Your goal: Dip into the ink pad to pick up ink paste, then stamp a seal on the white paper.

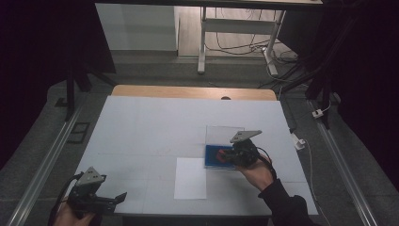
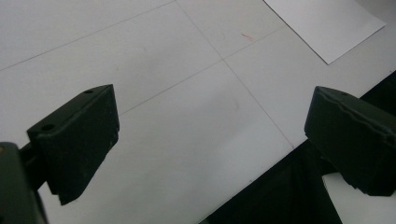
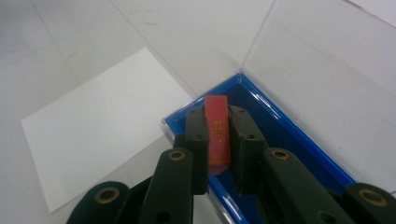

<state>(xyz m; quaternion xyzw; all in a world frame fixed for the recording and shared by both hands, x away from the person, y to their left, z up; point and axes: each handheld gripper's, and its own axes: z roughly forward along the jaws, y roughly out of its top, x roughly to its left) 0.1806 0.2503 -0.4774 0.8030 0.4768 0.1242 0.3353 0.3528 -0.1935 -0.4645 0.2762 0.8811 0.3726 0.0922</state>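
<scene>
Black jaws of the right gripper (image 3: 217,140) are seen clamped on a thin red block (image 3: 217,130), which is held upright on edge over the near corner of a blue tray (image 3: 299,140) with a clear lid (image 3: 327,70) folded open behind it. Just beside the tray a white sheet of paper (image 3: 102,121) lies flat on the table (image 1: 155,122). At the table's near left corner the left gripper (image 1: 115,200) is held with its jaws wide apart, nothing between them.

Both claws are black, each topped by a grey three-cornered plate: left claw (image 1: 123,196), right claw (image 1: 221,156). Brass-ringed screw holes dot the right one (black cable trailing). Dark sleeve (image 1: 287,205) at right.
</scene>
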